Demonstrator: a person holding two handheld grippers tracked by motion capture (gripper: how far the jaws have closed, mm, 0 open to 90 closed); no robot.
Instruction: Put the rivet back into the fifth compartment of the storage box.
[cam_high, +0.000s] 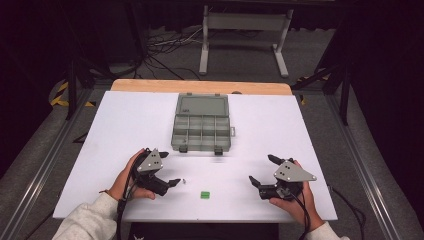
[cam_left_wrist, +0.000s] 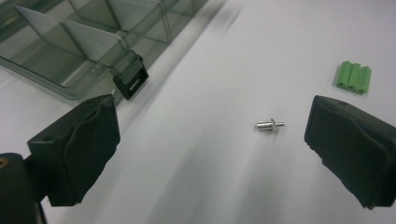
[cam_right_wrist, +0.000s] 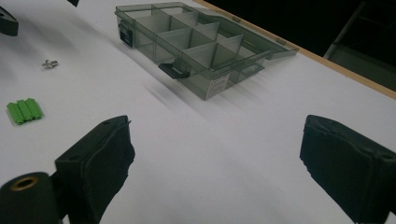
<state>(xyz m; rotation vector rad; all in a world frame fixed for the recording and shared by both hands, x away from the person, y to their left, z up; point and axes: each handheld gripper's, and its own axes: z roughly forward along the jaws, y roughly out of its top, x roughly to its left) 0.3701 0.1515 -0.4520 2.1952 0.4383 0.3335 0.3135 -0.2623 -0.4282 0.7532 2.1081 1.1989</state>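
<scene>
High view: the left gripper (cam_high: 170, 172), jaws spread and empty, sits just beside the small metal pin (cam_high: 184, 181), with the green block (cam_high: 205, 194) between it and the right gripper (cam_high: 262, 170), also spread and empty. Left gripper view: the pin (cam_left_wrist: 270, 124) lies between the jaws, nearer the right one, so centring before closing seems wise. Right gripper view: the compartment box (cam_right_wrist: 196, 46) lies ahead of the jaws.

We see the white table (cam_high: 125, 130) brightly and evenly lit from overhead, the surroundings falling off to near black. Shadows stay soft and short. Streaky motion blur smears the compartment box (cam_left_wrist: 79, 51) in the left gripper view; close-up jaws look soft.
</scene>
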